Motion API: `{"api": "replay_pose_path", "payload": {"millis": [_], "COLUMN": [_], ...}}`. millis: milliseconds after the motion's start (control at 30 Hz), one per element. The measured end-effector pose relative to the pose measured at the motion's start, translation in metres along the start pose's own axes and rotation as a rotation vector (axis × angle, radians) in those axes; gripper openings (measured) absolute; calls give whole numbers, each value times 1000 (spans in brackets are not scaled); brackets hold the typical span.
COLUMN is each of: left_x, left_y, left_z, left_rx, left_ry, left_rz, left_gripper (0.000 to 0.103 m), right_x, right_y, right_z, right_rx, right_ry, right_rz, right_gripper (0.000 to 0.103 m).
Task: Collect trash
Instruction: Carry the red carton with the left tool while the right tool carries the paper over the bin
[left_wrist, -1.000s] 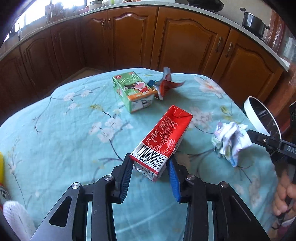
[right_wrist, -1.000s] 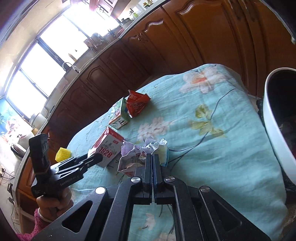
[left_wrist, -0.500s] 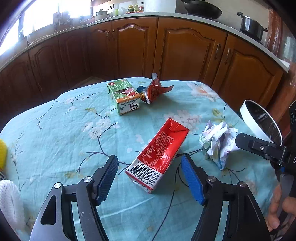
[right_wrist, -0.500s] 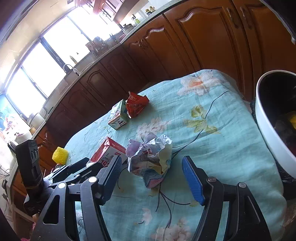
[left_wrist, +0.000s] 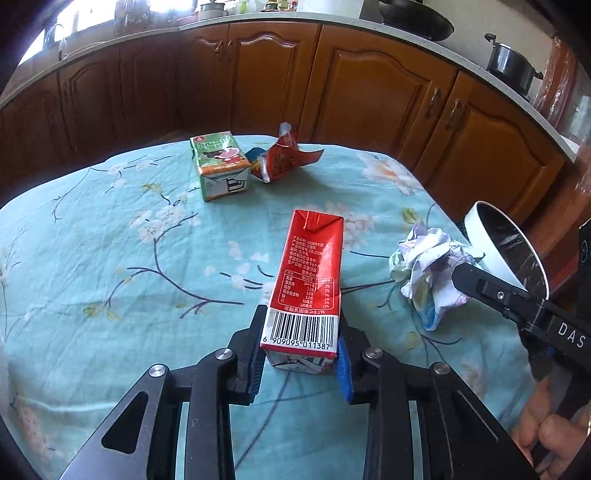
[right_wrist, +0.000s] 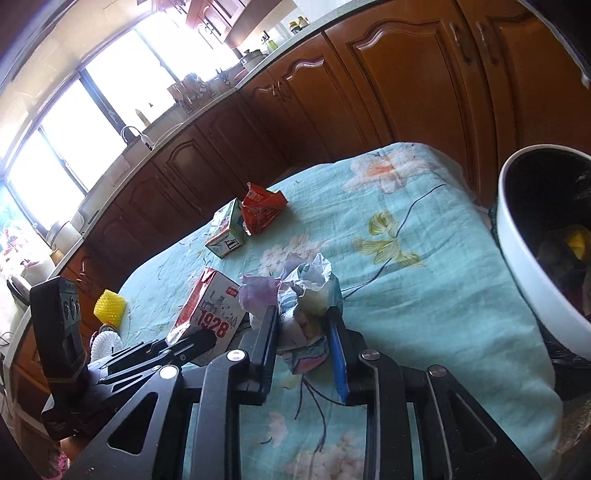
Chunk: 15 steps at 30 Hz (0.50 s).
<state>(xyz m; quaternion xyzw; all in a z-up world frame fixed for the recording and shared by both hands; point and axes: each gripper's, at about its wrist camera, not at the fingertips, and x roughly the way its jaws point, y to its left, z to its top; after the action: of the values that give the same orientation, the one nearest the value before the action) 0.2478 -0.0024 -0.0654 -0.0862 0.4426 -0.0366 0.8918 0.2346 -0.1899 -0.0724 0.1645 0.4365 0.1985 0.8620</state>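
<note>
A red milk carton (left_wrist: 310, 266) lies on the flowered tablecloth (left_wrist: 110, 258). Its barcode end sits between the pads of my left gripper (left_wrist: 299, 354), whose jaws are closing and press on both sides of it. To its right lies a crumpled paper ball (left_wrist: 428, 269). In the right wrist view my right gripper (right_wrist: 303, 332) is closing around the paper ball (right_wrist: 303, 295), with both pads against it. The red carton (right_wrist: 210, 310) and the left gripper (right_wrist: 177, 347) also show there, at the left.
A green milk carton (left_wrist: 219, 166) and a torn red wrapper (left_wrist: 280, 158) lie at the table's far side. A white-rimmed bin (right_wrist: 517, 258) with a black liner stands off the table's right edge. A yellow spiky object (right_wrist: 109, 302) sits at the left edge. Wooden cabinets ring the table.
Both grippers opened wide half a second ago and have since closed in, the left onto the red carton's barcode end and the right onto the paper ball. The carton now points straight ahead.
</note>
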Motion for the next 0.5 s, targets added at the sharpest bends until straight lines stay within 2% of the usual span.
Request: {"api": "replay_pose_path", "payload": {"millis": [233, 500], "left_x": [-17, -21], "left_y": [-46, -95], "left_z": [-1, -1], "left_rx": [42, 122], "left_ry": [-36, -38], "left_rz": [-67, -123], "left_gripper": [30, 30], "right_x": [-41, -85], "right_y": [-30, -65], "right_z": [-2, 2], "right_rx": [30, 69], "right_ry": [-60, -136], "right_rz": [-59, -111], "right_gripper": [25, 25]}}
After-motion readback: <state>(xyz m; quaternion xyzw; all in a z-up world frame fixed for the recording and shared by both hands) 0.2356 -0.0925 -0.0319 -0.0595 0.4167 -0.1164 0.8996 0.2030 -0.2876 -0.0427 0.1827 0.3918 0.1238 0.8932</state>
